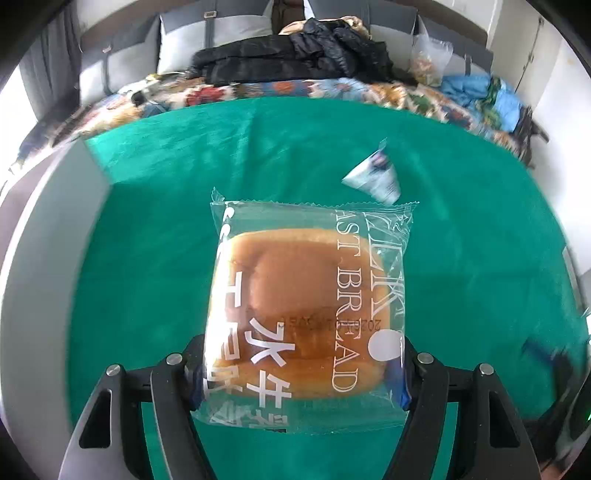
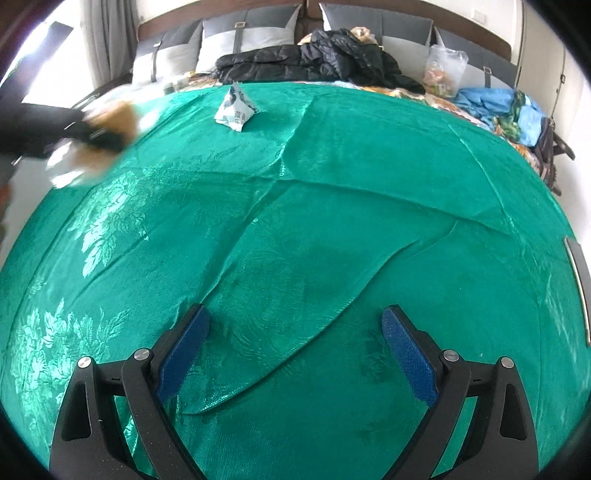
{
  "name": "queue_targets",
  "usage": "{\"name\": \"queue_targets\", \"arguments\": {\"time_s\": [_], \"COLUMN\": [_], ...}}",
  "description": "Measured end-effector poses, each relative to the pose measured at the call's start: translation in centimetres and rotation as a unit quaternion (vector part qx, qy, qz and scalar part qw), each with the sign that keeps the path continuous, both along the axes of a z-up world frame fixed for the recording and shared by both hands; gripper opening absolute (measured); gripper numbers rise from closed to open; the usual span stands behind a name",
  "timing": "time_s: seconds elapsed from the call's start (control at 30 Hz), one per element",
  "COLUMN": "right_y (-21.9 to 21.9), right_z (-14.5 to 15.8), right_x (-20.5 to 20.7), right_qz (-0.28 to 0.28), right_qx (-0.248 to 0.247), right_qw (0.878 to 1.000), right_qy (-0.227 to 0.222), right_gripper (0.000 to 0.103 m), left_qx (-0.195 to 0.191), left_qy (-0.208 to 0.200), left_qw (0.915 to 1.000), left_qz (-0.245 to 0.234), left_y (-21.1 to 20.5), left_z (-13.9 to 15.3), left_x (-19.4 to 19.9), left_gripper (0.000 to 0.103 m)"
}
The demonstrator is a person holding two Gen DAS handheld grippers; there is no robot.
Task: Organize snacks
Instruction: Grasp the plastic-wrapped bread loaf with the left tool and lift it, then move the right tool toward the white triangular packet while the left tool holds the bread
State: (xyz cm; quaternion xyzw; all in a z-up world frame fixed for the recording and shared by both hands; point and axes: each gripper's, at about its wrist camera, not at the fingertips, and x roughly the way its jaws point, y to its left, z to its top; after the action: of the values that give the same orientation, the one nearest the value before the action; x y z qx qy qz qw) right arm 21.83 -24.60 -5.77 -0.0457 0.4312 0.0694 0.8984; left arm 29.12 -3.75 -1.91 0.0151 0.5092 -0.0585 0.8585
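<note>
My left gripper [image 1: 301,373] is shut on a clear-wrapped bread bun [image 1: 306,310] with white print and holds it above the green cloth [image 1: 147,221]. A small white snack packet [image 1: 376,175] lies on the cloth beyond it, to the right. In the right wrist view the same packet [image 2: 234,107] lies at the far edge of the green cloth [image 2: 332,184], and the left gripper with the bun [image 2: 99,136] shows blurred at the far left. My right gripper [image 2: 295,354] is open and empty, low over the cloth.
A grey band [image 1: 44,258] borders the cloth on the left. Behind the cloth are black jackets [image 2: 332,59], grey pillows [image 2: 236,33], a clear bag of snacks [image 2: 443,70] and blue fabric [image 2: 498,103] on a patterned bedspread. The cloth has long wrinkles [image 2: 295,206].
</note>
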Motion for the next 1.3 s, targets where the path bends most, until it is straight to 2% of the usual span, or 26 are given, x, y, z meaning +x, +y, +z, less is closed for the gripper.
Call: {"name": "queue_targets", "arguments": {"time_s": [0.17,0.27,0.37,0.43,0.57,0.67,1.3], "right_y": [0.0,0.0,0.0,0.0,0.0,0.0,0.0], "right_z": [0.0,0.0,0.0,0.0,0.0,0.0,0.0], "right_x": [0.0,0.0,0.0,0.1,0.1,0.1,0.0], "right_qz": [0.0,0.0,0.0,0.0,0.0,0.0,0.0], "right_qx": [0.0,0.0,0.0,0.0,0.0,0.0,0.0], "right_qw": [1.0,1.0,1.0,1.0,1.0,1.0,1.0], "right_qy": [0.0,0.0,0.0,0.0,0.0,0.0,-0.001], "right_gripper": [0.097,0.097,0.097,0.097,0.097,0.097,0.097], "left_qx": [0.008,0.019,0.026,0.032,0.013,0.013,0.01], "left_qy": [0.003,-0.009,-0.041,-0.048,-0.056,-0.067,-0.067], "left_qw": [0.9996,0.9992,0.9982,0.9976,0.9967,0.9959,0.9959], "left_qz": [0.027,0.035,0.035,0.04,0.057,0.06,0.06], "left_y": [4.3,5.3,5.7,5.9,6.5,6.5,6.5], "left_z": [-2.2,-4.0,-5.1,-6.0,-6.3,-6.4,-6.3], "left_x": [-3.8,-5.3,-6.3,-6.5,-6.1,-6.2,-6.3], "left_gripper": [0.071,0.072,0.087,0.099,0.103,0.103,0.103]}}
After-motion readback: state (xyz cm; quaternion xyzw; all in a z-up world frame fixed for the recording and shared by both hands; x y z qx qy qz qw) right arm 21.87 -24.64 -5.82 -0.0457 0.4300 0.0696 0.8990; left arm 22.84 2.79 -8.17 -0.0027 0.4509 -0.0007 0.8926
